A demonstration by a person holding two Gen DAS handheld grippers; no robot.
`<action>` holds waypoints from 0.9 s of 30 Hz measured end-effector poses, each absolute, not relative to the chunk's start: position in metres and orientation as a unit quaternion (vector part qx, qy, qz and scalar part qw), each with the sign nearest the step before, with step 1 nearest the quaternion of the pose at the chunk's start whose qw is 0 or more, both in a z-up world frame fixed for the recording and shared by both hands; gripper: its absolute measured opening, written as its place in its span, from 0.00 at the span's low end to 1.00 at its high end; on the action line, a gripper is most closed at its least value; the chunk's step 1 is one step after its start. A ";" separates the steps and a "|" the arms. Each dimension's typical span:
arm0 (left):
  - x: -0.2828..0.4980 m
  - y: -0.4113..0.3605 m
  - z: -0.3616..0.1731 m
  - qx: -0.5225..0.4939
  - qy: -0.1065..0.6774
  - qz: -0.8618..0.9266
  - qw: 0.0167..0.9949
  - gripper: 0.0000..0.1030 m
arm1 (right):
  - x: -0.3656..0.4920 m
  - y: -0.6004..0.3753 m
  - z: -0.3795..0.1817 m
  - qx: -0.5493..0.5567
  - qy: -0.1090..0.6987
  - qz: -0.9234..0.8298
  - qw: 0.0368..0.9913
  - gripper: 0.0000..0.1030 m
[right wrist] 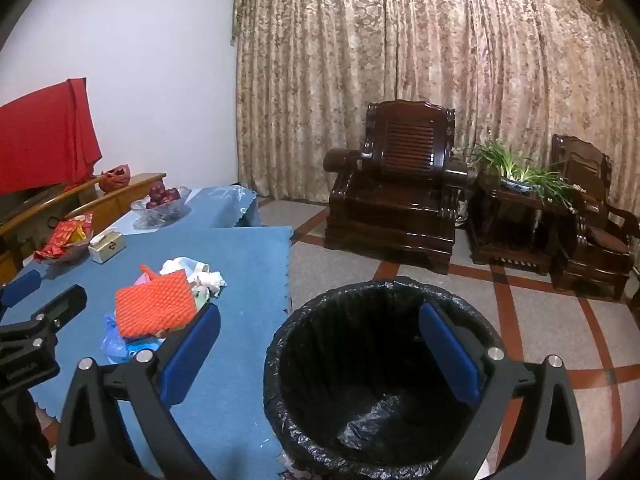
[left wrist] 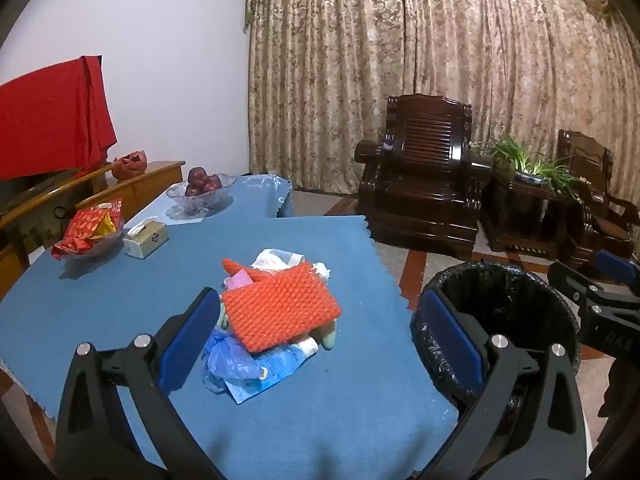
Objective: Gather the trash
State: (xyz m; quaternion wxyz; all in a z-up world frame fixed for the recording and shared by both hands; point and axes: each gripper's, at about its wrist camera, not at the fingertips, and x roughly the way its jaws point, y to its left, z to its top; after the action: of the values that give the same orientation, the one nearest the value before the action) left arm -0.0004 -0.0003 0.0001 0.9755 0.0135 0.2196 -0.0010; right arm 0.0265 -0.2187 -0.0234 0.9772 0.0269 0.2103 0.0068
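Note:
A heap of trash lies on the blue tablecloth (left wrist: 120,300): an orange foam net (left wrist: 280,310) on top, a blue plastic bag (left wrist: 230,360), printed paper (left wrist: 272,368) and white crumpled wrappers (left wrist: 280,260). My left gripper (left wrist: 316,332) is open and empty, just short of the heap, its left pad beside the heap's near-left edge. A bin with a black liner (right wrist: 380,372) stands on the floor right of the table. My right gripper (right wrist: 320,344) is open and empty above the bin. The heap also shows in the right wrist view (right wrist: 156,308).
At the table's far left stand a bowl of red snack packets (left wrist: 90,228), a tissue box (left wrist: 145,238) and a glass bowl of red fruit (left wrist: 202,190). Dark wooden armchairs (left wrist: 424,188) and a plant stand (left wrist: 528,184) line the curtain. The floor is tiled.

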 end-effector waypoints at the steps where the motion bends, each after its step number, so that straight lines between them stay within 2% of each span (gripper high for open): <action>1: 0.000 0.000 0.000 0.014 0.219 -0.001 0.976 0.95 | 0.026 -0.218 -0.023 0.026 0.210 0.007 0.977 0.94; 27: -0.001 -0.001 0.000 0.016 0.218 0.000 0.976 0.95 | 0.027 -0.217 -0.024 0.024 0.210 0.005 0.977 0.94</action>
State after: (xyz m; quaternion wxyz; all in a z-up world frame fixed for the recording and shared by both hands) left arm -0.0007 -0.0005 0.0001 0.9758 0.0159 0.2182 -0.0004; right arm 0.0272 -0.2172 -0.0240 0.9775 0.0244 0.2096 0.0045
